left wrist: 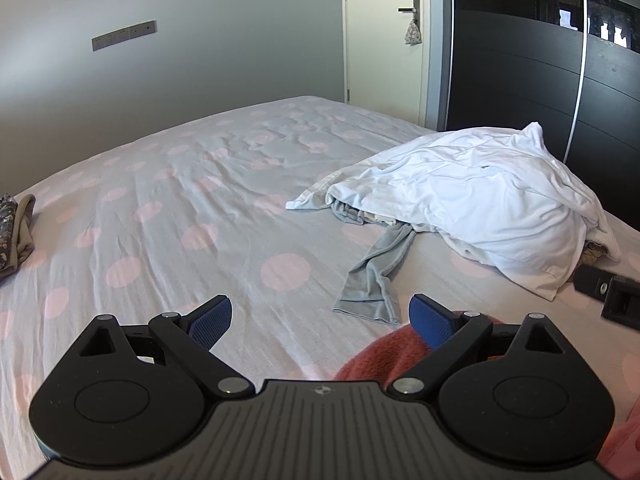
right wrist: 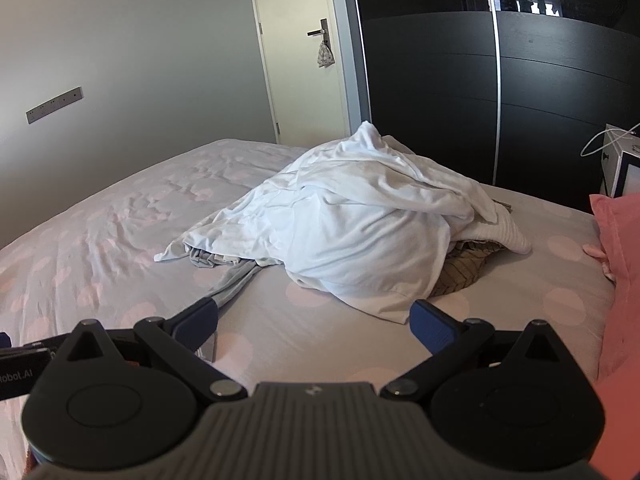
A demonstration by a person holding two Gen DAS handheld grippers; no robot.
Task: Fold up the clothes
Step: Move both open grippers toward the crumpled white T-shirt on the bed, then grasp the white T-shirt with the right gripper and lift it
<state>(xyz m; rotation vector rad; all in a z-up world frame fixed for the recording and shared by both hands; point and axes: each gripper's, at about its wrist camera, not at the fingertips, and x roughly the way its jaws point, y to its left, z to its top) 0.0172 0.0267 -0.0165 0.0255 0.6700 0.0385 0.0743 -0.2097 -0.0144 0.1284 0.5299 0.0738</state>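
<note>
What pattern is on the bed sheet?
Pale grey bed sheet with large pink polka dots, clearest in the left wrist view.

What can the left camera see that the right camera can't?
Only the left view shows the folded brown clothes at the bed's far left edge and the whole grey sleeve. Only the right view shows the white box with its cable and the striped cloth under the pile. Both show the spotted bed, the white pile, the door, the dark wardrobe, and an open tool, left tool, right tool.
</note>
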